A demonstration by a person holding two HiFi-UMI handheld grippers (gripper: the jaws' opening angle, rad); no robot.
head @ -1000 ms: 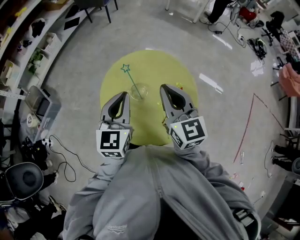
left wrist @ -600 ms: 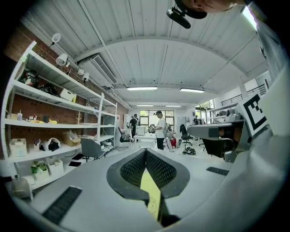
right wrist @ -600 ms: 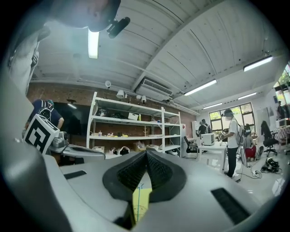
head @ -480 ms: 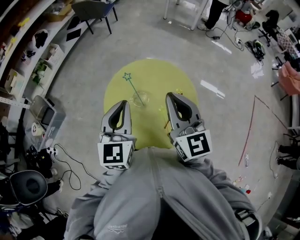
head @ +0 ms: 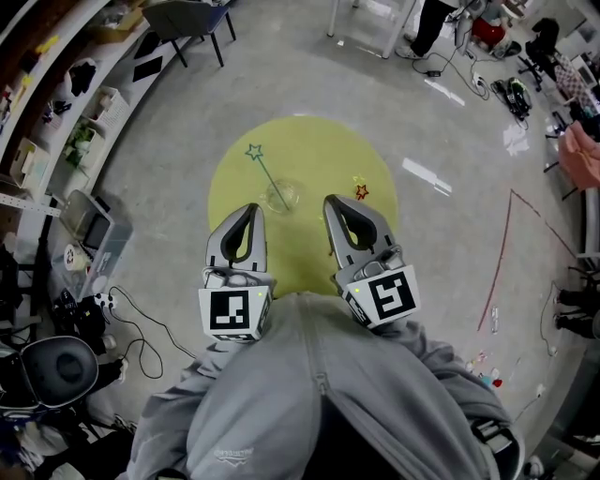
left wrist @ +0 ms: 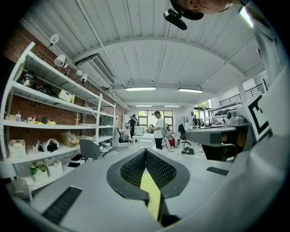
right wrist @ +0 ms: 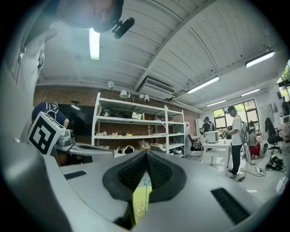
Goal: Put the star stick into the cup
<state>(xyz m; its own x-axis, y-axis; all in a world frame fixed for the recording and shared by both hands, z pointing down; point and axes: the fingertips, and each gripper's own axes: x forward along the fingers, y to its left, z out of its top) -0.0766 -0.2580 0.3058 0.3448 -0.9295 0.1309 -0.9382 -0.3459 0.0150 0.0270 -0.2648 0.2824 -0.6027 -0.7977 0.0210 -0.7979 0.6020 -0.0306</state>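
A green star stick (head: pixel 263 167) leans up and to the left out of a clear cup (head: pixel 279 197) near the middle of the round yellow table (head: pixel 309 150). Through the right gripper's jaws the same stick (right wrist: pixel 146 183) shows as a thin line. A red star (head: pixel 361 192) lies on the table just right of my right gripper (head: pixel 334 200); its stick is hidden. My left gripper (head: pixel 249 208) hangs over the table's near edge, below and left of the cup. Both grippers are shut with nothing in them, tips meeting in the left (left wrist: pixel 146 150) and right (right wrist: pixel 146 153) gripper views.
Shelving with boxes (head: pixel 56 122) lines the left wall, with a grey bin (head: pixel 89 220) and cables (head: pixel 131 319) on the floor below. A chair (head: pixel 183 19) stands at the back. A red line (head: pixel 497 253) marks the floor at right. People stand at distant desks (left wrist: pixel 158 129).
The view first tilted so the table slid lower. My right gripper has since shifted slightly left and up, uncovering the red star. The left gripper, cup and green stick hold their places.
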